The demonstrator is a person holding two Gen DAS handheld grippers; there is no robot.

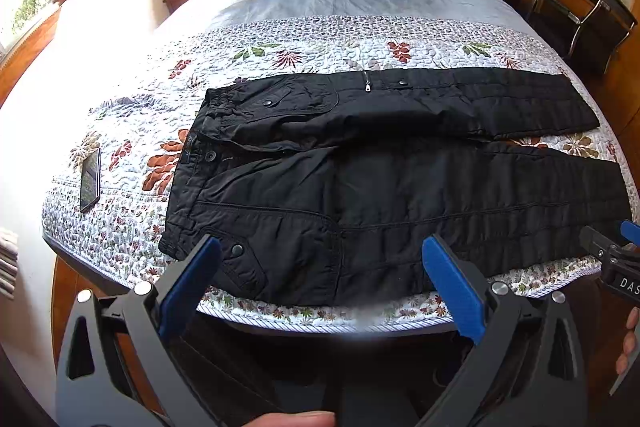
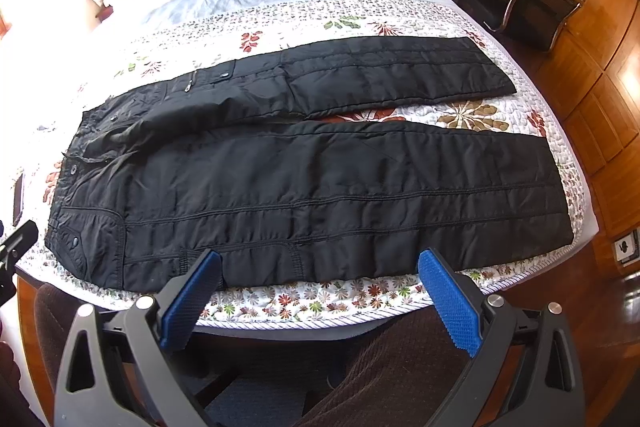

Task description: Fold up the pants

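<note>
Black puffy pants point(image 1: 400, 187) lie flat and unfolded on the flowery quilted bed cover point(image 1: 320, 43), close to the near edge of the bed. The waist is toward the left edge and the two legs reach toward the right edge, spread a little apart. A dark phone point(image 1: 90, 181) lies near the left edge. The left gripper point(image 1: 322, 283) and the right gripper point(image 2: 320, 289) both hang over the near edge, jaws wide apart, holding nothing.
</note>
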